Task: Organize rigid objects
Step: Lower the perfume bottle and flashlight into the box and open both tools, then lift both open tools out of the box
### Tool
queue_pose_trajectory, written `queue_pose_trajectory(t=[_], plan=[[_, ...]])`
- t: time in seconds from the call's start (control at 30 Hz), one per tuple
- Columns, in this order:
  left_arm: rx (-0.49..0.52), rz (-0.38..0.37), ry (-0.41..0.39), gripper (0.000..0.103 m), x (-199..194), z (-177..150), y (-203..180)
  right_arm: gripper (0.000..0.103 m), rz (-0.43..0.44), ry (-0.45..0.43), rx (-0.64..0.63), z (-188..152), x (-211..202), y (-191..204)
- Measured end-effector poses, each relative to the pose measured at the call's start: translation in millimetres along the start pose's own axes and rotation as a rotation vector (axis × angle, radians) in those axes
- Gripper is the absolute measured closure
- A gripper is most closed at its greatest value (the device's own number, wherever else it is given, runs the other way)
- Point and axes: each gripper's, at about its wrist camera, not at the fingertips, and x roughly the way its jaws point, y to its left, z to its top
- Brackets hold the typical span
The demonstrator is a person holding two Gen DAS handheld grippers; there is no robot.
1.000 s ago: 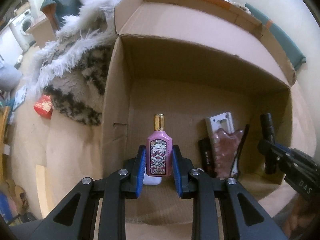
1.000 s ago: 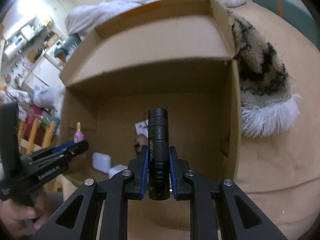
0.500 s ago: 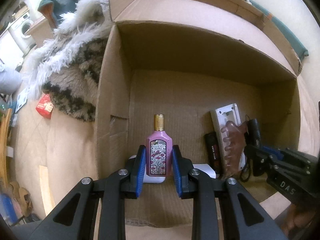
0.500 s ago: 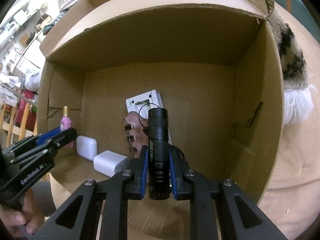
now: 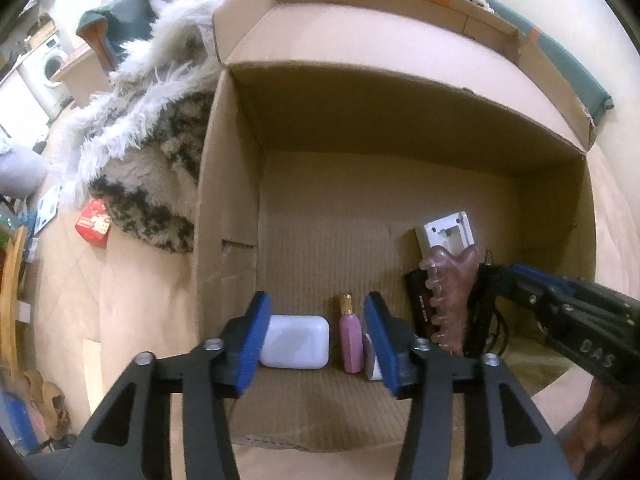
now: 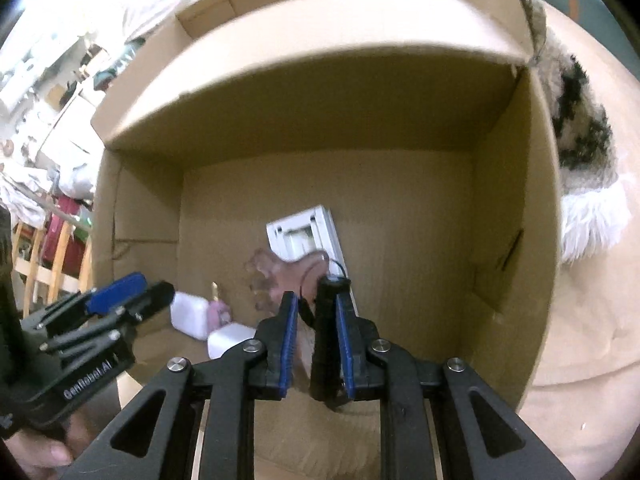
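Cardboard box (image 5: 228, 208), contents: perfume bottle (image 5: 350, 334) stood upright on the floor beside a white case (image 5: 295, 342), freed between the spread left gripper (image 5: 316, 344). Flashlight (image 6: 326, 332) is set beside the hair claw (image 6: 288, 276); right gripper (image 6: 317, 344) parted, one pad touching. Placement is judged nearly complete.

Box floor (image 6: 420, 280) is free at 3 o'clock; white case (image 5: 295, 342), perfume bottle (image 5: 351, 338) and hair claw (image 5: 450, 292) block 9 to 12 o'clock.
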Motion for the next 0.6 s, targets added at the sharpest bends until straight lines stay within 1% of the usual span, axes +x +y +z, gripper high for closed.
queue_pose_trajectory(t=[0.03,0.07,0.1,0.23,0.3,0.37,0.47,0.53,0.6], plan=[[0.001,0.005,-0.007,0.049,-1.1,-0.1,0.2,0.069,0.008,-0.011,0.007,0.5,-2.3,-0.4],[0.001,-0.002,-0.01,0.048,-1.8,0.0,0.7,0.051,0.017,-0.019,0.011,-0.7,-4.3,-0.7],[0.004,-0.003,-0.007,0.047,-1.6,-0.4,0.4,0.038,0.025,-0.031,0.014,-0.8,-6.0,-0.7],[0.013,-0.006,-0.003,0.043,-2.9,-1.1,-1.6,0.037,0.036,-0.057,0.006,-0.2,-15.7,0.9],[0.018,-0.006,-0.01,0.043,-4.7,-0.8,-2.9,0.024,0.049,-0.062,0.024,3.1,-15.6,-4.8],[0.022,-0.003,-0.015,0.043,-5.5,-0.8,-5.2,0.022,0.069,-0.061,0.031,4.3,-18.0,-9.2],[0.023,-0.003,-0.014,0.042,-6.1,-1.4,-6.2,0.018,0.062,-0.054,0.016,-0.3,-19.7,-10.9],[0.022,-0.006,-0.011,0.042,-6.2,-1.7,-6.4,0.017,0.055,-0.046,0.005,4.9,-13.6,-0.1],[0.018,-0.013,-0.012,0.042,-7.2,-2.0,-6.1,0.016,0.057,-0.045,0.007,6.0,-12.0,1.5]])
